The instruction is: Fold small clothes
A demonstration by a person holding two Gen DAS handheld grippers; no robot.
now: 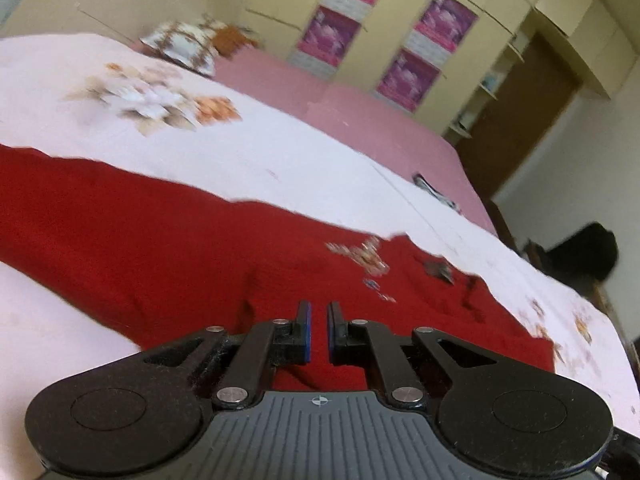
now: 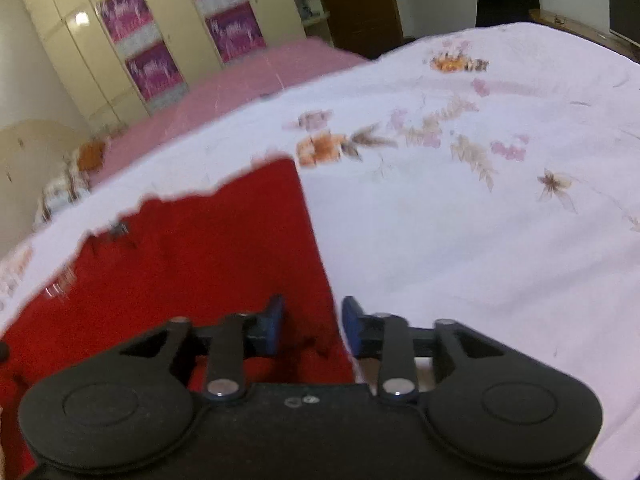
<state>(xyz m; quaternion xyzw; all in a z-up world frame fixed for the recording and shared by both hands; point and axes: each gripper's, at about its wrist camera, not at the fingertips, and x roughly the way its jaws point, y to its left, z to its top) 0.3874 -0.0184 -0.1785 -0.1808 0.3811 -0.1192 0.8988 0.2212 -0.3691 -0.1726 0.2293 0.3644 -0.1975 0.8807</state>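
A red garment [image 1: 168, 232] with a small printed motif [image 1: 362, 258] lies spread flat on a white floral bedsheet [image 1: 280, 152]. My left gripper [image 1: 319, 316] hovers low over the garment's near part, its jaws nearly together with only a narrow gap, nothing between them. In the right wrist view the same red garment [image 2: 208, 248] fills the lower left. My right gripper [image 2: 312, 316] is open and straddles the garment's right edge, left finger over red cloth, right finger over the sheet [image 2: 460, 220].
A pink blanket [image 1: 360, 120] covers the bed's far side, with a patterned pillow [image 1: 188, 44] at the head. Cream wardrobes with purple panels [image 1: 412, 48] stand behind. A small dark object [image 1: 434, 192] lies on the far bed edge. A brown door [image 1: 520, 116] is at right.
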